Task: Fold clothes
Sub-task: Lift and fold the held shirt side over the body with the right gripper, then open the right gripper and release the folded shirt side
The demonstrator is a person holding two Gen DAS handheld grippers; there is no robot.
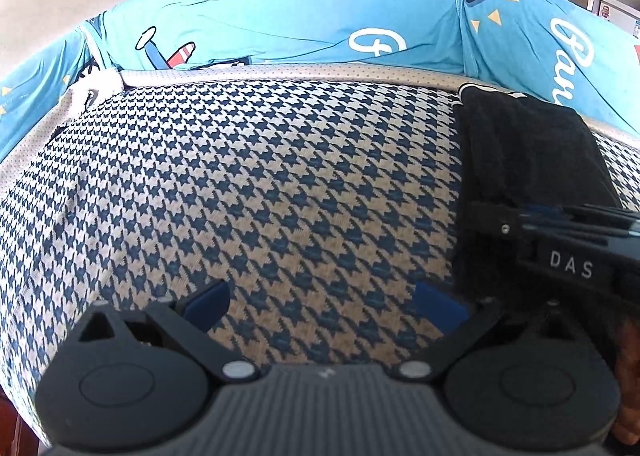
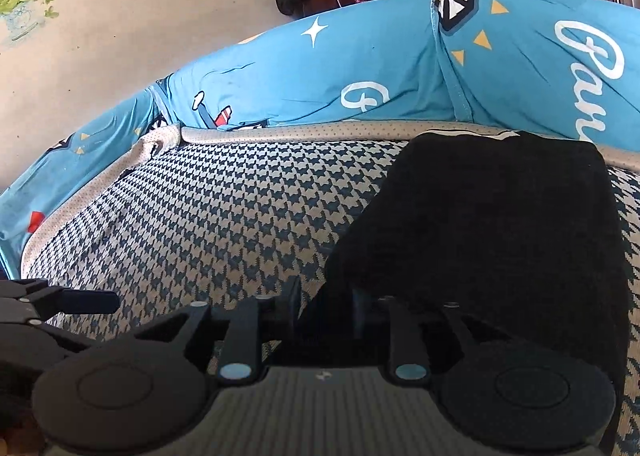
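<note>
Left tongs (image 1: 322,306): spread wide, blue pads bare, low over the houndstooth cushion (image 1: 248,192), holding nothing.

Right tongs (image 2: 324,298): narrowed onto the near edge of the black garment (image 2: 492,216); the edge seems pinched between them, though dark cloth against dark fingers blurs the contact.

Garment lies on the right part of the cushion as a long, straight-sided strip running from near to far, a pale trim at its far end. It looks folded lengthwise already; probably a crosswise fold remains, or a final placement.

Garment: dark, nappy, matte. Cushion: coarse woven, navy and cream. Far: smooth blue printed cover (image 1: 280,16) on the backrest, lightly creased.
</note>
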